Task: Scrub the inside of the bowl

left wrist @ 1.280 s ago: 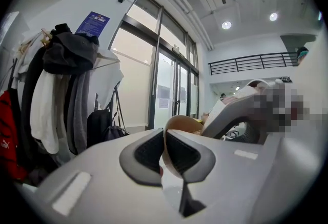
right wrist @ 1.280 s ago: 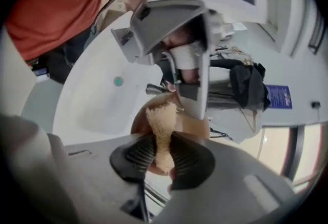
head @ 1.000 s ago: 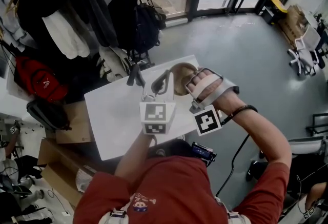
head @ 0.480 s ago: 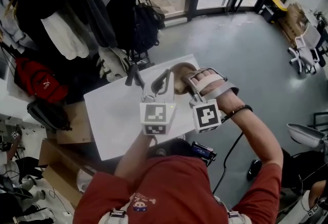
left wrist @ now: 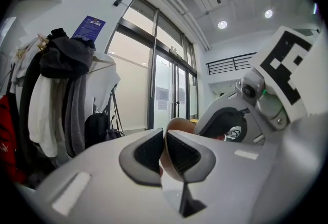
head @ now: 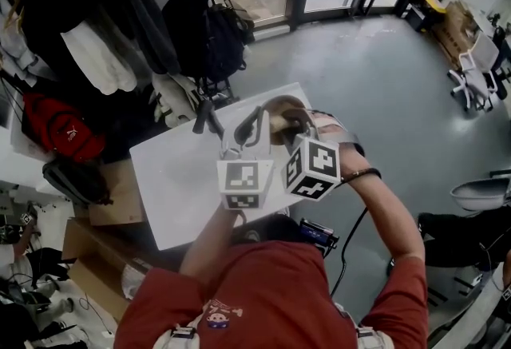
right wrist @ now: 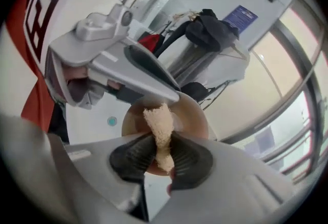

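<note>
**Head view.** I see a white worktop [head: 180,180] on a grey floor [head: 383,76]. The brown bowl [head: 285,109] is at the worktop's far right corner. The left tool [head: 262,122] reaches it from the near side, with its marker cube facing the camera. The right tool [head: 297,130] comes in just beside it on the right, with its marker cube tilted. Both tool tips meet at the bowl. I cannot tell from here whether the bowl rests on the worktop. Coats [head: 96,36], a red bag [head: 60,124] and a black backpack [head: 211,36] hang beyond the worktop's far left edge.

**Left gripper view.** The left tool [left wrist: 164,150] points level. Its two dark pads are nearly together, and the thin brown wall of the bowl [left wrist: 177,126] stands between them, so this tool is pinching the bowl's rim. The body of the right tool fills the right side of the view. Glass doors [left wrist: 164,89] lie beyond.

**Right gripper view.** The right tool [right wrist: 163,154] is clamped on a beige, coarse sponge [right wrist: 160,121]. The sponge stands up from between the pads. The bowl's opening [right wrist: 192,115] faces this camera, and the free end of the sponge lies inside that opening, against the inner surface. One finger of the left tool crosses the upper left and ends on the bowl's upper rim.
</note>
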`<state>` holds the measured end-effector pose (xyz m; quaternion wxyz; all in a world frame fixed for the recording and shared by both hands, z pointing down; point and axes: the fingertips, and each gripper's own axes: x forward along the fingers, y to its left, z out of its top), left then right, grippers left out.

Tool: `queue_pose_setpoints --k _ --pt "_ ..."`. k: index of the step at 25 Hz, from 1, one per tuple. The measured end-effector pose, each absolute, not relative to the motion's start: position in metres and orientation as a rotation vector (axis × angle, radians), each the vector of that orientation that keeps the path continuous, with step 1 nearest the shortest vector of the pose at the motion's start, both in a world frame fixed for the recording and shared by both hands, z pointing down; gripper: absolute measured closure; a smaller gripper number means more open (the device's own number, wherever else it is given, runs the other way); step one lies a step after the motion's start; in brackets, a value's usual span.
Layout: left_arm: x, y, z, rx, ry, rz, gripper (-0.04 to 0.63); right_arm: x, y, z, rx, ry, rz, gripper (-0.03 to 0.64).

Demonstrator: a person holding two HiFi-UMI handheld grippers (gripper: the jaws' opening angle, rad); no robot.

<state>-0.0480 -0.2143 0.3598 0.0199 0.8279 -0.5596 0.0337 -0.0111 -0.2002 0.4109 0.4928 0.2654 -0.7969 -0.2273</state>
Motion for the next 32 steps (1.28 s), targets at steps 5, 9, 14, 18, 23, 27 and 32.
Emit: queue_pose_setpoints --k 5,9,14,18,23,27,32 --pt "-0.051 -0.214 0.359 2.571 -1.745 0.098 0.566 -0.012 -0.204 0.404 0.747 -2.037 -0.323 0.540" --pt "-0.053 -0.215 0.359 2.577 -1.762 0.085 0.567 -0.012 -0.210 0.400 0.826 -2.134 -0.091 0.541" --pt "-0.059 -0.215 0.355 2.575 -1.811 0.071 0.566 -0.013 -0.216 0.397 0.950 -2.270 0.253 0.540" --pt "-0.061 -0.215 0.352 2.567 -1.839 0.052 0.566 -0.010 -0.223 0.396 1.066 -2.380 0.610 0.541" --pt "-0.064 -0.216 0.346 2.581 -1.905 0.044 0.566 -0.008 -0.225 0.397 1.168 -2.450 1.170 0.540" --pt "-0.066 -0.215 0.346 2.585 -1.919 0.041 0.566 -0.007 -0.225 0.399 1.184 -2.429 1.513 0.541" --pt "-0.067 -0.217 0.345 2.586 -1.913 0.040 0.566 -0.007 -0.227 0.398 1.190 -2.436 1.496 0.540"
